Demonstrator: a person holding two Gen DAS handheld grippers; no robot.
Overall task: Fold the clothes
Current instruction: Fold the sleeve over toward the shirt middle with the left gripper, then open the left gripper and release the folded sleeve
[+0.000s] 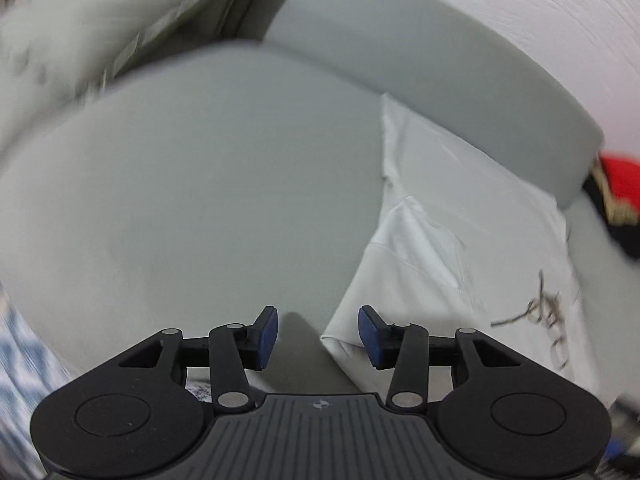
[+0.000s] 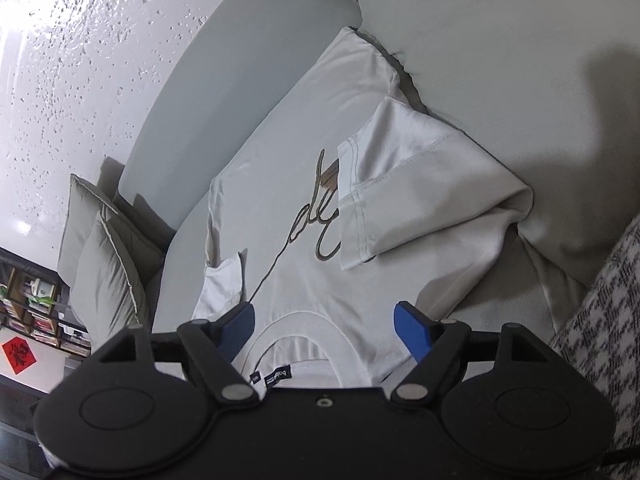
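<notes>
The white T-shirt (image 2: 280, 208) lies face up on the grey sofa seat (image 2: 500, 60), its script print showing and its collar (image 2: 298, 332) nearest the right wrist camera. One sleeve (image 2: 416, 184) is already turned in over the chest; the smaller sleeve (image 2: 224, 284) on the other side lies only partly tucked, just beside the left blue pad.

The right gripper (image 2: 324, 330) hangs released over the collar, jaws wide and holding nothing. The left gripper (image 1: 318, 338) is likewise spread and empty, above bare cushion (image 1: 192, 184) with the shirt's edge (image 1: 348, 320) just beside its right pad.

The step in hand looks like the lengthwise fold — taking the collar end toward the hem. To do it well, each gripper should pinch a shoulder corner through both layers, so the folded sleeve does not slide out. Lift evenly and low, keep the cloth taut between the two grips, then lay it flat before letting go. The soft cushion gives underneath, so a shallow pinch may miss the lower layer — worth pressing in a little.

Grey pillows (image 2: 104, 248) sit well apart at the sofa's far end.
</notes>
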